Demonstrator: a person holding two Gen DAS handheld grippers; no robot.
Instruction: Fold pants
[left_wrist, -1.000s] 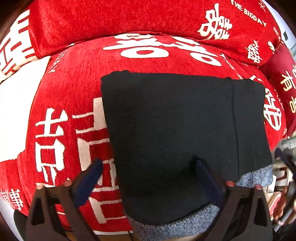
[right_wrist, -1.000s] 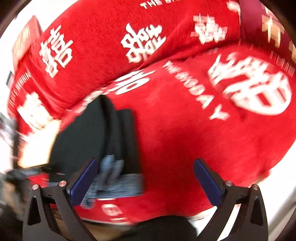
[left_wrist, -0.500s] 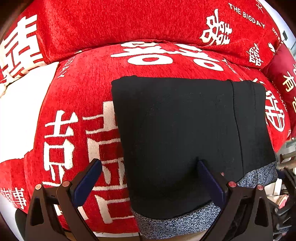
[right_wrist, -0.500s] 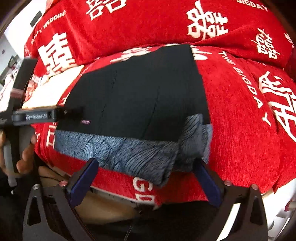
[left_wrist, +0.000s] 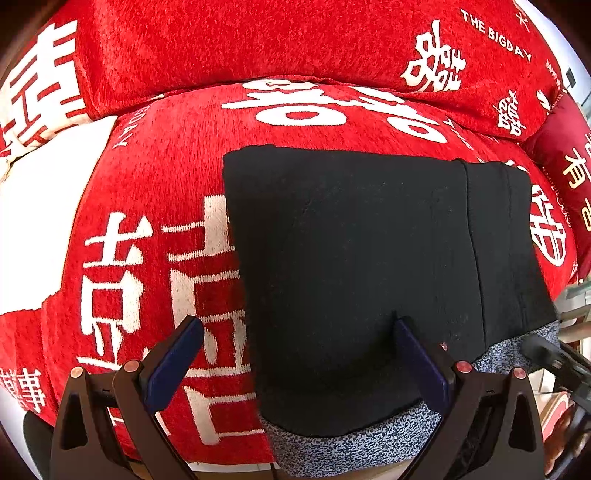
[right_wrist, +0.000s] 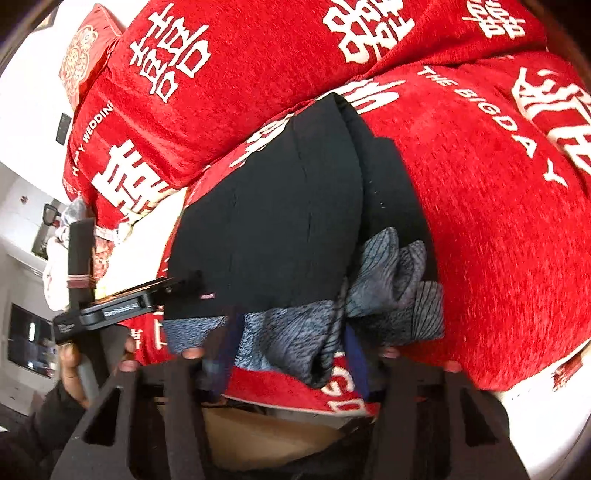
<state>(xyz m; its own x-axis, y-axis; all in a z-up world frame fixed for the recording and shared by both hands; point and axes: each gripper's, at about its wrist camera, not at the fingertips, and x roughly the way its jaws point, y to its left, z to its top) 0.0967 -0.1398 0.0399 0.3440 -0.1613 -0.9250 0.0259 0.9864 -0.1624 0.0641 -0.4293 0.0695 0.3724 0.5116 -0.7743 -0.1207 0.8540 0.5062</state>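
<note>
The black pants (left_wrist: 354, 266) lie folded into a rectangle on the red sofa seat, with a grey-blue patterned layer (left_wrist: 351, 443) showing along the near edge. My left gripper (left_wrist: 295, 358) is open, its right finger resting on the black cloth, holding nothing. In the right wrist view the pants (right_wrist: 280, 221) show with the crumpled grey-blue part (right_wrist: 373, 280) at their near right corner. My right gripper (right_wrist: 291, 354) has its jaws partly closed around the bunched grey-blue cloth at the sofa's front edge; motion blur hides whether they pinch it. The left gripper (right_wrist: 147, 295) also shows there.
The red sofa seat (left_wrist: 155, 184) with white characters and its back cushion (left_wrist: 258, 40) surround the pants. A darker red pillow (left_wrist: 569, 166) sits at the right. A white patch (left_wrist: 40, 206) lies at the left. The sofa's front edge drops off just below the grippers.
My right gripper has moved in to the pants' near right corner and its jaws have narrowed from wide open around the grey-blue cloth. The left gripper has barely moved.
</note>
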